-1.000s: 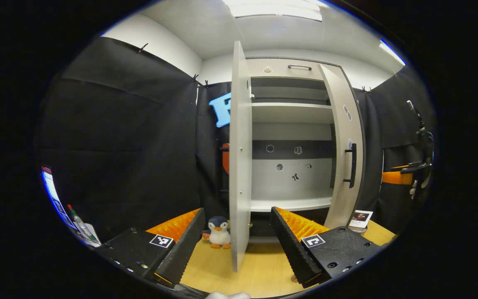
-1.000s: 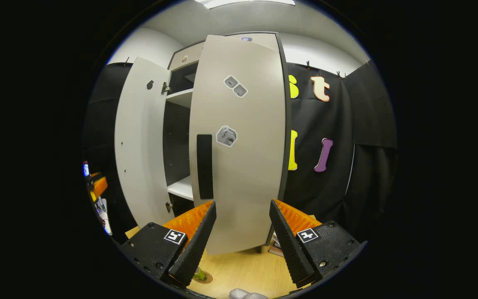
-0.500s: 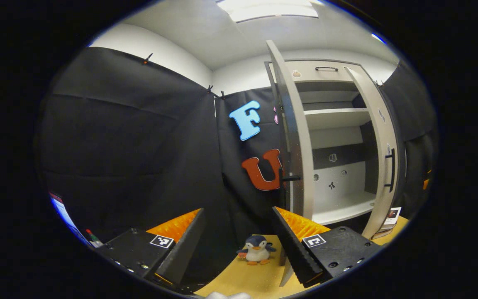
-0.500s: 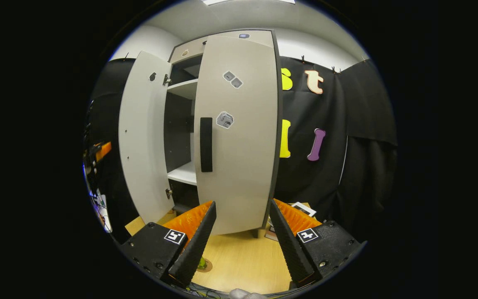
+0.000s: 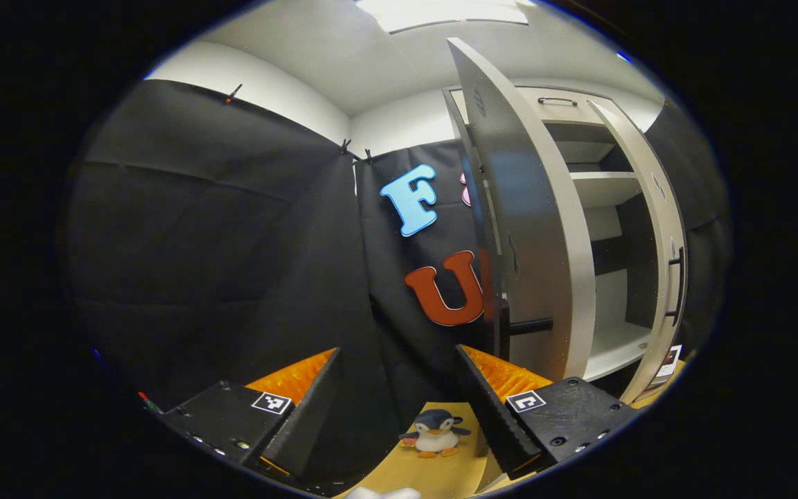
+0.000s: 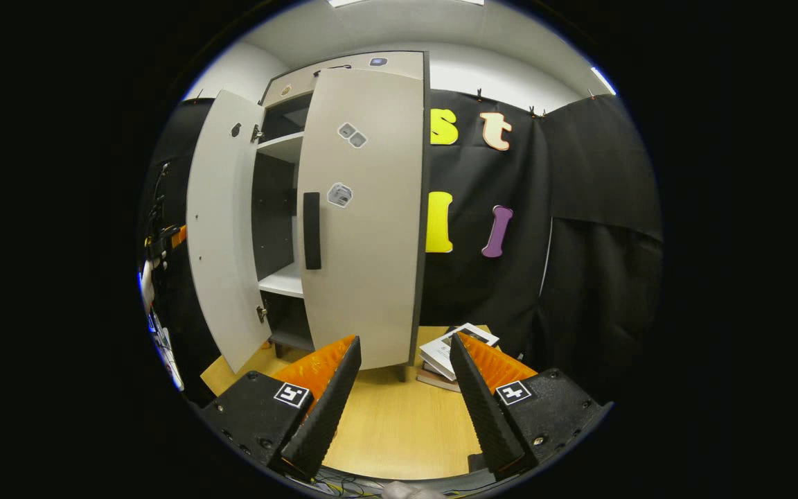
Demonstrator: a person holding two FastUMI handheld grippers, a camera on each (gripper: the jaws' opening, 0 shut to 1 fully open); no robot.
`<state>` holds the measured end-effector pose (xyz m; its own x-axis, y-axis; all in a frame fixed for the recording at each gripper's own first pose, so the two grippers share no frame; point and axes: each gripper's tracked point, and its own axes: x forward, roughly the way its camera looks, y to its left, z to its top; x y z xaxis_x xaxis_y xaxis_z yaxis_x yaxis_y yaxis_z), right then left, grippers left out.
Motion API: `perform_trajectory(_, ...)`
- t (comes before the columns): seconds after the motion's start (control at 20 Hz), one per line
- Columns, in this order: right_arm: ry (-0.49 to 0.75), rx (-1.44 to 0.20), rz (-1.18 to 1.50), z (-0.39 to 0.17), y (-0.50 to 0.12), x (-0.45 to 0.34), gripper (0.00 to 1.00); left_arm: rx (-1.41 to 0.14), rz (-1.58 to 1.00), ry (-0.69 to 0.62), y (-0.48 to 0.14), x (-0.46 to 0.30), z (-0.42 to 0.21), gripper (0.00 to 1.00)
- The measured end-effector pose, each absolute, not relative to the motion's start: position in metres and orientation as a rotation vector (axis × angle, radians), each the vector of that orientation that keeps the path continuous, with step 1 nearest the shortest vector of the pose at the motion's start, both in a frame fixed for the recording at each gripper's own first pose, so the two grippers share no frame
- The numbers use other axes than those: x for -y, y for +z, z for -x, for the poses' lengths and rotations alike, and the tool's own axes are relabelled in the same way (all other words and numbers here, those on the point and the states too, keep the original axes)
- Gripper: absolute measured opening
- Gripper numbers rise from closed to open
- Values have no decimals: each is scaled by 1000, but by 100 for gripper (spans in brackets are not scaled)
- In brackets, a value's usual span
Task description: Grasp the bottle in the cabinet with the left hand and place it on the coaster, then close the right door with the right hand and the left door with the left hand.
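Here, in the left gripper view, the left gripper (image 5: 399, 409) hangs with its fingers spread wide, holding nothing, above a pale wooden tabletop (image 5: 440, 475) where a small plush penguin (image 5: 435, 433) stands. Just ahead rises the tall grey left cabinet door (image 5: 534, 235), ajar, black cloth walling the booth behind.

In the right gripper view, the right gripper (image 6: 399, 409) is likewise wide apart and empty. The grey right cabinet door (image 6: 364, 222) stands nearly closed; stacked books (image 6: 451, 353) lie beside the cabinet. The bottle's whereabouts cannot be told.
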<state>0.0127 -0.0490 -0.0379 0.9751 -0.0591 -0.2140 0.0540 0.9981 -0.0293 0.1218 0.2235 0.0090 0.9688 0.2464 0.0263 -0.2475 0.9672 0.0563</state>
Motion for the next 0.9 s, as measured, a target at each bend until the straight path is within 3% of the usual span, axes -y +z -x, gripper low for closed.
perform_trajectory(0.05,-59,-222,23,-10,-40,51,80,33,-62,251,11,-221,-121,97)
perform_trajectory(0.1,-60,-226,20,-6,-41,52,80,35,-63,256,10,-220,-120,87)
perform_trajectory(0.15,-61,-226,12,-4,-41,54,80,36,-58,261,11,-220,-120,86)
perform_trajectory(0.65,-24,-227,-23,-4,-43,87,80,11,-77,216,13,-171,-117,86)
perform_trajectory(0.9,-7,-220,-18,-5,-38,102,80,-8,-81,114,11,-114,-123,86)
